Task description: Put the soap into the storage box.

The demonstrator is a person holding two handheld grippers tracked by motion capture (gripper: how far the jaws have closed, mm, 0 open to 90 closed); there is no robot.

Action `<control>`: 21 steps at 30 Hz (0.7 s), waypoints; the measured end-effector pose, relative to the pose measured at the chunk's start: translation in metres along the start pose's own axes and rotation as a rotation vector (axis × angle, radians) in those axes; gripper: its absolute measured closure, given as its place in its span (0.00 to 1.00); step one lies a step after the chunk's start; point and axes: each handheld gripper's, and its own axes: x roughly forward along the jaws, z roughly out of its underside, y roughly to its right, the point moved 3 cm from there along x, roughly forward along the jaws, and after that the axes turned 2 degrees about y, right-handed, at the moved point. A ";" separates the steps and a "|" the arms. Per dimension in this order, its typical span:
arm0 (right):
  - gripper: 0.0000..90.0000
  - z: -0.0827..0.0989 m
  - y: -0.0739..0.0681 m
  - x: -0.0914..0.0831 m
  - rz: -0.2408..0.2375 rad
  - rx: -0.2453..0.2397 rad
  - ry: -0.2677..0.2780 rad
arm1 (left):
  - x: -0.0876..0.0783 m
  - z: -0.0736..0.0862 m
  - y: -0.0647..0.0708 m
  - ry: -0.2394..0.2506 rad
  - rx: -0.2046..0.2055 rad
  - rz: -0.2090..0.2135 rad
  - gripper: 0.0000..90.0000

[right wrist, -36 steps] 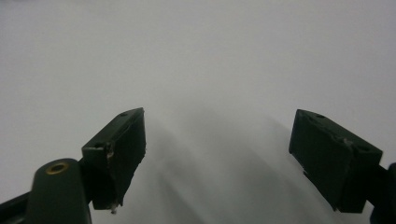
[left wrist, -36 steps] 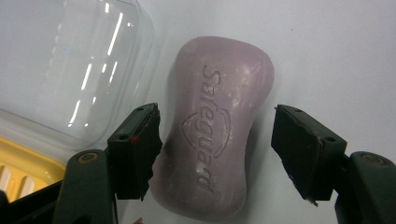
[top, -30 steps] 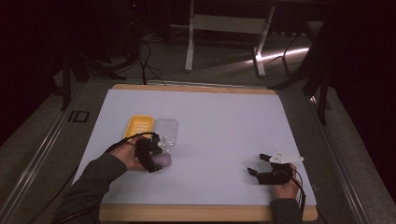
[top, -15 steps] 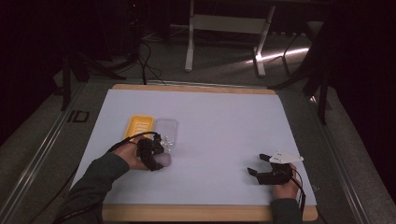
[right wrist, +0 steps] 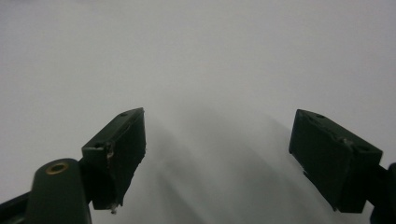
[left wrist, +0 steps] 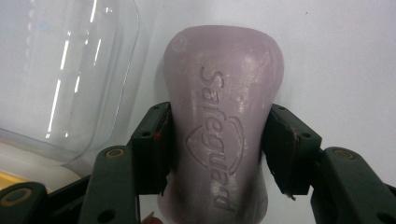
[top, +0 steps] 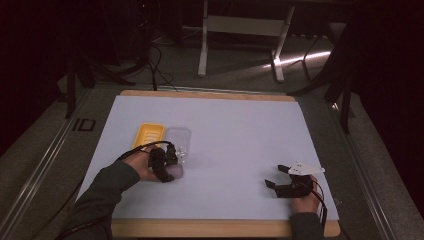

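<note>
Since a second ago the left gripper [top: 172, 161] has barely shifted on the table [top: 235, 135], but its jaws have just been closing, and the lilac bar of soap [left wrist: 223, 116] now sits between them. In the left gripper view both black pads [left wrist: 152, 144] press against the waisted sides of the soap, so the claw is clamped on it; the bar lies flat on the white surface with its embossed lettering facing up and its far end reaching out past the fingertips. To the left of the claw in that view, just beside the soap, lies a clear plastic lid [left wrist: 65, 74], its rounded corner close to the left jaw, though whether it touches the bar I cannot tell. From the high view the lid [top: 178, 137] lies just beyond the claw, and a yellow soap dish [top: 148, 135] sits beside the lid, farther to the left and ahead of the left hand [top: 140, 165].

Well apart to the right, the right gripper [top: 276, 176] has kept its place near the table's front edge, held by the right hand [top: 305, 197]. In the right gripper view its jaws stand wide apart with bare white surface between them, and they hold nothing.
</note>
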 end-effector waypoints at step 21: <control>0.20 0.000 0.000 0.000 -0.001 -0.002 -0.001 | 0.001 -0.002 -0.005 -0.024 -0.022 0.049 0.54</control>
